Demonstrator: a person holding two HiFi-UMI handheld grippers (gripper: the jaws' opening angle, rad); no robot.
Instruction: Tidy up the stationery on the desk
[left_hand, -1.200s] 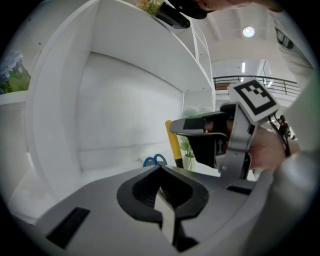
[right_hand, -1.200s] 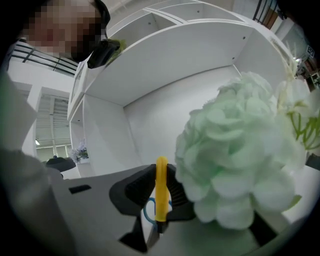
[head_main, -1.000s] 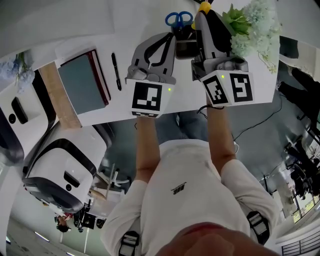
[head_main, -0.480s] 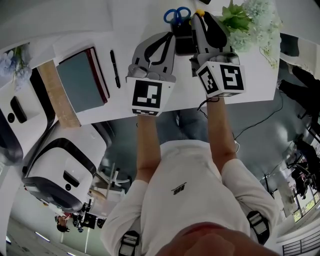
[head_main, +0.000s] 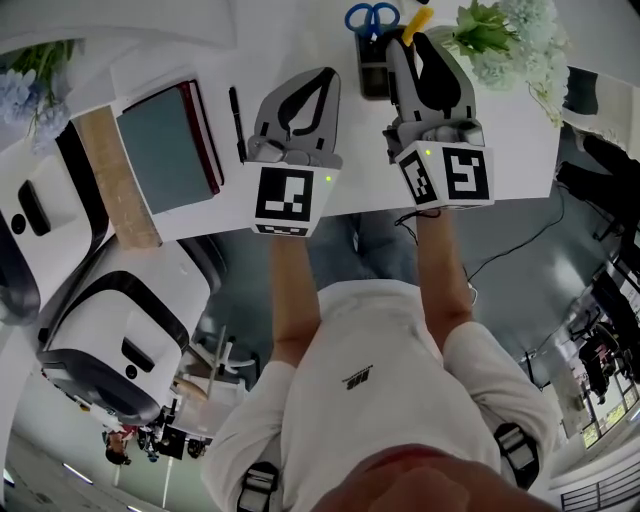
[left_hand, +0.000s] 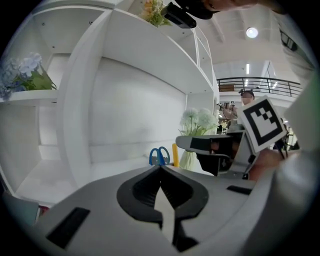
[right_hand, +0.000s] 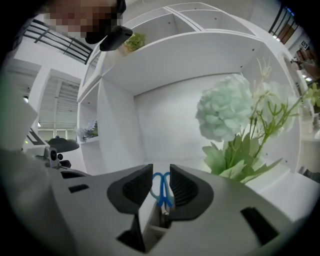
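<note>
Down by the near desk edge, both forearms reach straight ahead from a white shirt (head_main: 375, 375), side by side, each hand hidden behind its gripper's marker cube. The small dark print on the shirt's chest is too small to read. The cubes carry only black-and-white square patterns, no words.

Left gripper (head_main: 322, 80) lies level over the white desk (head_main: 520, 140), jaws pressed together tip to tip with nothing between them. Just to its left lies a slim black pen (head_main: 237, 122). Further left sits a grey notebook with a dark red edge (head_main: 170, 148), next to a pale wooden strip (head_main: 110, 180).

Right gripper (head_main: 418, 48) reaches a little further in, jaws a narrow gap apart and gripping nothing. Through that gap its own view catches blue-handled scissors (right_hand: 161, 187) beyond the tips.

Those scissors stand in a dark rectangular pen holder (head_main: 372, 75), just left of the right gripper's tips, with a yellow stick (head_main: 418, 22) alongside. Pale green artificial flowers (head_main: 510, 40) crowd the far right corner. Bare desk shows between the two grippers and along the right edge, and white shelving rises behind.
</note>
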